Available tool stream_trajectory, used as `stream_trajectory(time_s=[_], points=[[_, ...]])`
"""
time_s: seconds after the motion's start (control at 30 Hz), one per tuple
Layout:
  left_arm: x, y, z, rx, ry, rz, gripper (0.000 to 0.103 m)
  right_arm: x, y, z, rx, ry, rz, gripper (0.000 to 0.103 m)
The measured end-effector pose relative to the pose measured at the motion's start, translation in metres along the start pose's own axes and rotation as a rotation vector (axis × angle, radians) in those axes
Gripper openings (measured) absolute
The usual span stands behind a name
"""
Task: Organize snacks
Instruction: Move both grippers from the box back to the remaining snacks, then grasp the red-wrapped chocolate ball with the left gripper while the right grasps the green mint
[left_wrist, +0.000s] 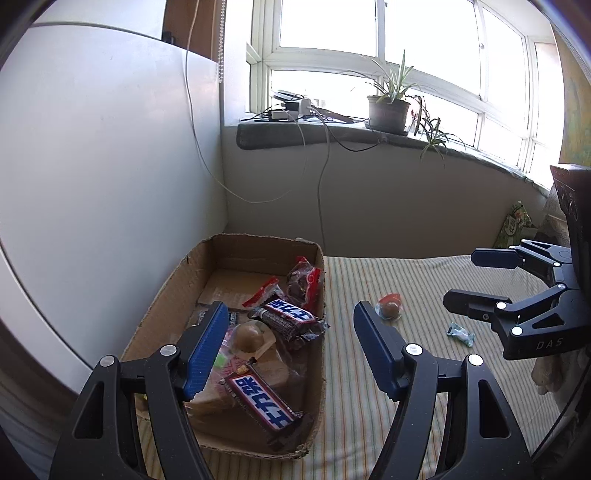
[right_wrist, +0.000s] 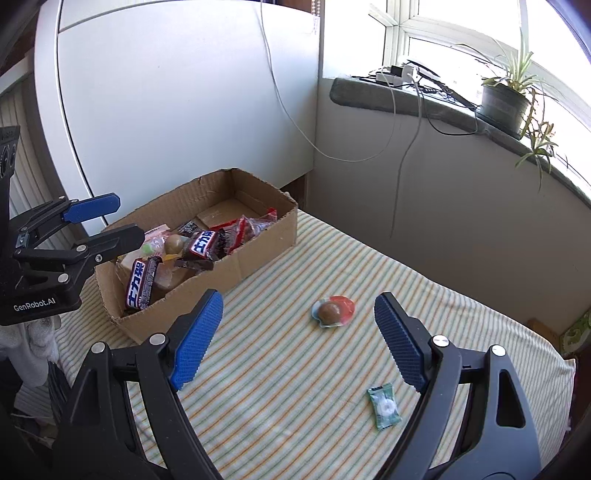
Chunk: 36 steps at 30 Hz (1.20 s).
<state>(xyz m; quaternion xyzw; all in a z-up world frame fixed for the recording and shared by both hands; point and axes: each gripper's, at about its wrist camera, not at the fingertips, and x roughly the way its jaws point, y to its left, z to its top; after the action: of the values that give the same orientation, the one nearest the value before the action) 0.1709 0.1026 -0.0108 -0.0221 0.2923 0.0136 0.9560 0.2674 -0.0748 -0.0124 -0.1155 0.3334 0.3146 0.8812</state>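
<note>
An open cardboard box (left_wrist: 317, 280) (right_wrist: 258, 243) sits on a striped cloth and holds several wrapped snacks, among them two brown chocolate bars (left_wrist: 266, 402) (right_wrist: 142, 282) and a round brown sweet (left_wrist: 248, 336). My left gripper (left_wrist: 290, 328) (right_wrist: 118, 218) hangs open over the box's near end, nothing between its fingers. On the cloth right of the box lie a round brown candy on a red and blue wrapper (left_wrist: 388, 307) (right_wrist: 332, 312) and a small green wrapped candy (left_wrist: 461, 333) (right_wrist: 384, 406). My right gripper (right_wrist: 299, 317) (left_wrist: 461, 280) is open and empty above the cloth, the round candy just beyond its tips.
A white cabinet wall (left_wrist: 110, 147) stands close behind the box. A window sill (right_wrist: 424, 99) carries a potted plant (left_wrist: 389, 110) and a charger, with cables hanging down the wall. A green package (left_wrist: 515, 225) lies at the cloth's far right edge.
</note>
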Motion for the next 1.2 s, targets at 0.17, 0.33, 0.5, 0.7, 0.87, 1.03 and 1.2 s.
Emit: stream_trajectory(time_s=[0.17, 0.33, 0.5, 0.7, 0.87, 1.03, 1.2], points=[[0.007, -0.022, -0.003, 0.026, 0.020, -0.041, 0.070, -0.014, -0.043, -0.018, 0.070, 0.006, -0.040, 0.087], [0.015, -0.048, -0.006, 0.051, 0.042, -0.092, 0.063, -0.019, -0.077, -0.040, 0.120, 0.032, -0.066, 0.087], [0.030, -0.075, -0.010, 0.078, 0.080, -0.145, 0.049, -0.017, -0.088, -0.059, 0.122, 0.066, -0.057, 0.087], [0.057, -0.095, -0.012, 0.079, 0.133, -0.192, 0.039, -0.003, -0.086, -0.076, 0.106, 0.112, -0.019, 0.077], [0.088, -0.103, -0.014, 0.064, 0.193, -0.207, 0.036, 0.014, -0.084, -0.087, 0.098, 0.158, 0.010, 0.064], [0.117, -0.112, -0.016, 0.067, 0.234, -0.200, 0.034, 0.027, -0.089, -0.091, 0.118, 0.179, 0.035, 0.057], [0.138, -0.114, -0.016, 0.060, 0.260, -0.191, 0.034, 0.038, -0.088, -0.095, 0.106, 0.201, 0.044, 0.055]])
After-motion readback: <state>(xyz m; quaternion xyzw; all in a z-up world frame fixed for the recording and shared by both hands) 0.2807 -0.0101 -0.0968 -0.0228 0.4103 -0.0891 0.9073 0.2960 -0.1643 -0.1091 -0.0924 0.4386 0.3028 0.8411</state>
